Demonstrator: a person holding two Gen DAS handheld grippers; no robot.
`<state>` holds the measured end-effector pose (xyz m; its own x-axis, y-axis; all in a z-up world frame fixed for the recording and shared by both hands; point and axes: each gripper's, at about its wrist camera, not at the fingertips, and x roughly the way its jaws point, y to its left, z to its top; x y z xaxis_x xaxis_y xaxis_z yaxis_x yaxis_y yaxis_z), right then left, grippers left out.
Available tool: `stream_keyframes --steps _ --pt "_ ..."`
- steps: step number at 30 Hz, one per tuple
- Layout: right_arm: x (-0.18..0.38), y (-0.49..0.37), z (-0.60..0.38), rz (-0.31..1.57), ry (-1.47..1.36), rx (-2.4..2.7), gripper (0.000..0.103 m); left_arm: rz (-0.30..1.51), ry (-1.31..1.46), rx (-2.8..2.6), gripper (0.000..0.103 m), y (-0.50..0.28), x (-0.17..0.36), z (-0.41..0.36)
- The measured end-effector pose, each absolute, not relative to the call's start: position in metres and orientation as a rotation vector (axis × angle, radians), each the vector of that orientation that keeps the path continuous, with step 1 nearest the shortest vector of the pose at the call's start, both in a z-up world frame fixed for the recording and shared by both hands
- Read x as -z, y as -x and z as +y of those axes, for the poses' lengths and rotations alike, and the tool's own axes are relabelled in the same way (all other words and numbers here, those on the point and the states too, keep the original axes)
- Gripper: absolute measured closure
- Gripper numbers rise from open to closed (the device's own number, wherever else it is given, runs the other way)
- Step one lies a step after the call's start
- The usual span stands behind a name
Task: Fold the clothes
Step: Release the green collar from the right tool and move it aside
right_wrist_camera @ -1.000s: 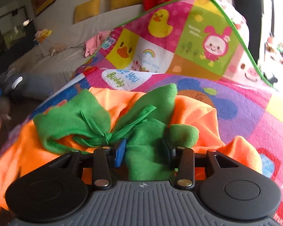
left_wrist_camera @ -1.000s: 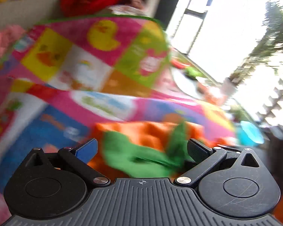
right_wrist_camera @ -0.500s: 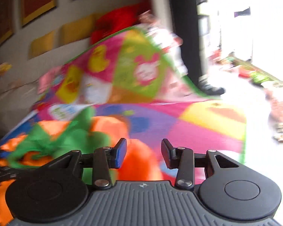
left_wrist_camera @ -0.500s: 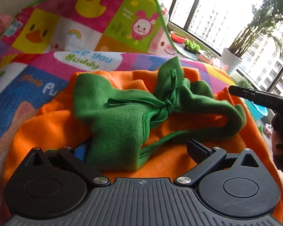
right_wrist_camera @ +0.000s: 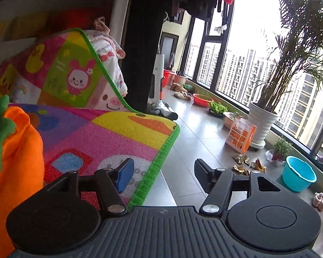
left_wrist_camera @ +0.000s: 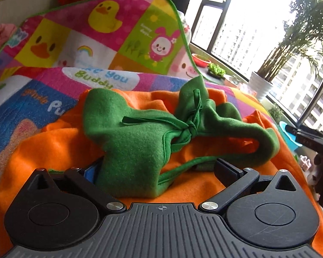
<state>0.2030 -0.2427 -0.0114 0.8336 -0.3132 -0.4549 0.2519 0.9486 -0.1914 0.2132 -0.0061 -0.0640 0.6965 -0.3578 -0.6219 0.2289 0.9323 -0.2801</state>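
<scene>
Play mat, patchwork w/ duck and rabbit squares, far edge propped up against a sofa; carries everything below. Same mat in right wrist view, where its green-trimmed near-right corner ends over grey floor tile.

Orange garment, fleece, spread over mat centre; crumpled, unfolded. Seen in right view only as a bulge at the mat's left side.

Green garment, fleece w/ knotted drawstring, heaped on top of the orange one; a lobe draped down over the left gripper's blue pad.

Left gripper: jaws spread wide, gripping nothing; green lobe between them, touching left pad, apart from right one. Vs 0.5 s ago: slightly nearer the heap, framing otherwise alike. Vs 1.0 s ago: blur gone, clothes now central.

Right gripper: jaws parted, empty, over the mat's right edge and bare floor. Vs 1.0 s ago: fingers no longer at the green cloth; swung away to the right, gap wider. Vs 0.5 s ago: turned further toward the window, blur gone.

Right view only: potted palm, orange bag, blue bucket. Left view only: knot, full heap, part of right gripper body at right border.
</scene>
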Motion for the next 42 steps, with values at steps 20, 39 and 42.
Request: stream_keyframes --steps 20,39,42 --pt "-0.012 -0.125 -0.271 0.518 -0.121 0.33 0.022 0.715 0.192 0.35 0.0 -0.213 0.066 -0.003" --pt "0.018 -0.107 -0.268 0.548 -0.281 0.44 0.014 0.688 0.223 0.372 0.0 -0.211 0.067 0.002" --pt "0.022 -0.111 -0.269 0.562 -0.308 0.438 0.014 0.684 0.235 0.382 0.0 -0.211 0.068 0.005"
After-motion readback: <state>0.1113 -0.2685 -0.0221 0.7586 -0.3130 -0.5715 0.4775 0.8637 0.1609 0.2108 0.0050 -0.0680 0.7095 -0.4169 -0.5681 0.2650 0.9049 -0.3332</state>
